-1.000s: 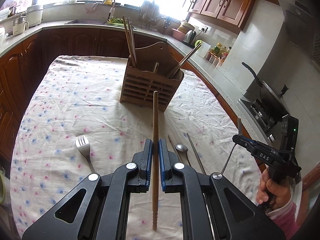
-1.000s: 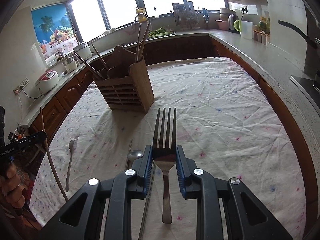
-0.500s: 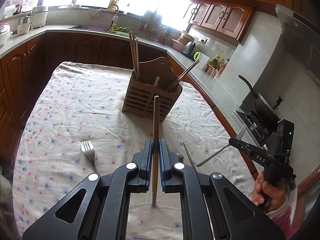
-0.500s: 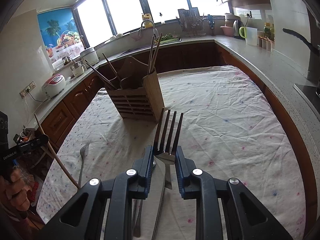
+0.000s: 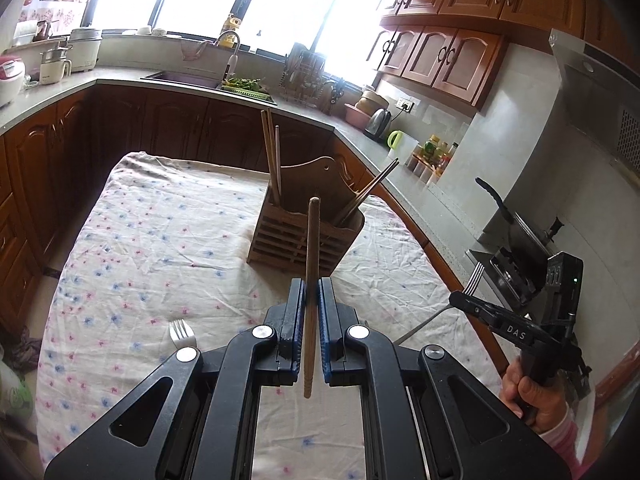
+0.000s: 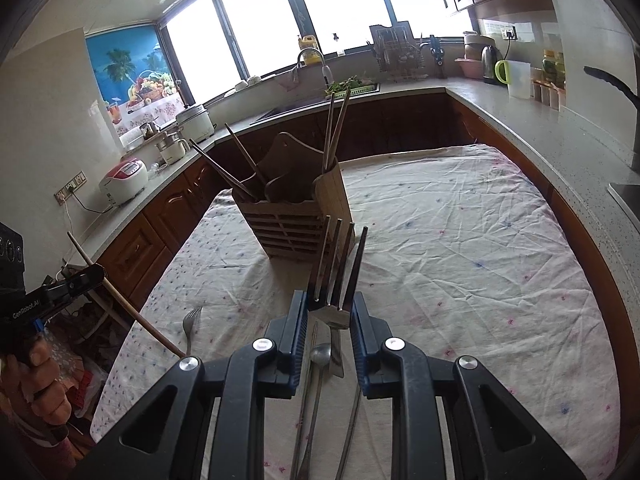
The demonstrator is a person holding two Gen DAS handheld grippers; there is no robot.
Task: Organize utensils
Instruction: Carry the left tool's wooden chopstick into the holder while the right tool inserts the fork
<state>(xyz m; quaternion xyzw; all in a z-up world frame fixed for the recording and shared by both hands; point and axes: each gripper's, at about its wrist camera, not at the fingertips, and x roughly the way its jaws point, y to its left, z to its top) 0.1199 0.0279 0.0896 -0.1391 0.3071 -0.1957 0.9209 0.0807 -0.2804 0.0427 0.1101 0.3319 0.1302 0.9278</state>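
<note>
- The step in hand looked like carrying: the left tongs (image 5: 308, 320) were pressed tight on a wooden chopstick (image 5: 311, 264), its round tip aimed toward the wooden utensil holder (image 5: 304, 236); the right tongs (image 6: 330, 320) pinched a steel fork (image 6: 338, 276) by its neck, tines up and forward, handle hanging below.
- Both pieces hung clear above the bench (image 6: 460, 260), near the holder but apart from it.
- Next, I judged, each piece had to be tipped upright over an open compartment and let go; the chopstick probably belonged with the other chopsticks (image 5: 271, 160) standing there.
- The holder was slatted and boxy with a curved back board; the cloth was wrinkled, pale and flower-dotted.
- A second fork (image 5: 181, 330), a spoon (image 6: 321, 354) and thin metal chopsticks (image 6: 352, 432) lay flat on the cloth, not yet sorted.
</note>
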